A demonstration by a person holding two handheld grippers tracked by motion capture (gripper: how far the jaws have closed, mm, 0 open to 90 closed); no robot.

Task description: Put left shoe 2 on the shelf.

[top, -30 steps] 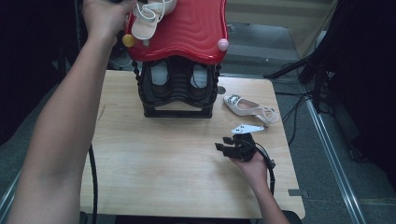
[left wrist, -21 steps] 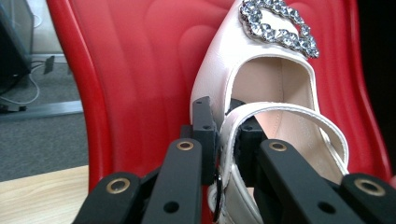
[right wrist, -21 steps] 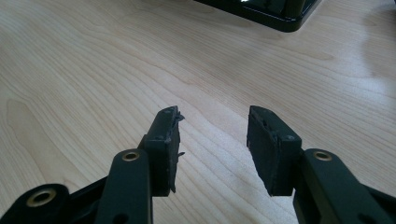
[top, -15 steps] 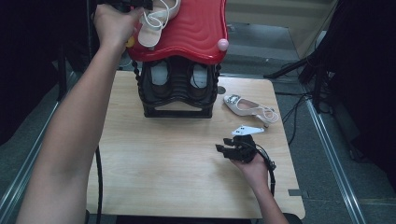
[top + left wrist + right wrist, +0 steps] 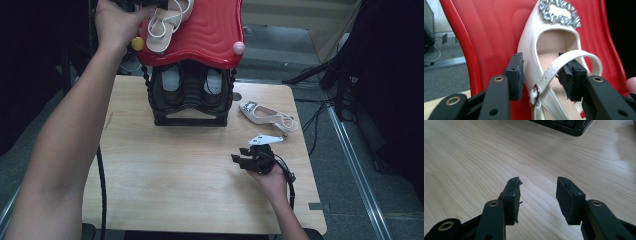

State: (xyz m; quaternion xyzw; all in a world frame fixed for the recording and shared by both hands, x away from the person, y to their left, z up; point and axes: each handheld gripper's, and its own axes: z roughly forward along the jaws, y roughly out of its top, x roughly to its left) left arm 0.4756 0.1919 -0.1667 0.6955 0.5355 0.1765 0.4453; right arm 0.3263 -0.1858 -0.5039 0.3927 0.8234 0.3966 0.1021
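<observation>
On the wooden table (image 5: 165, 175) in front of me stands a black shoe rack (image 5: 190, 100) with a red wavy top (image 5: 210, 35); a pair of shoes (image 5: 192, 85) sits in the shelf under that top, and a yellow knob (image 5: 138, 43) and a pink knob (image 5: 239, 48) mark its near corners. A second white slingback (image 5: 267, 116) lies on its side on the table right of the rack, near my right tongs (image 5: 248, 159), which rest low over the bare wood with the jaws apart and nothing between them. My left tongs (image 5: 544, 75) are up at the rack's top, where the white shoe (image 5: 554, 55) lies on the red surface near the yellow-knob corner. Their jaws have just been opening: the shoe's heel end sits between the pads, the left pad (image 5: 515, 75) stands clear of the side, and the thin strap runs across right by the right pad (image 5: 570, 80), which seems to touch it without pressing. The shoe is glossy cream-white, with a tan insole, a stitched slingback strap on a small metal buckle (image 5: 534, 93), and a sparkling rhinestone clasp (image 5: 560, 12) on the toe.
</observation>
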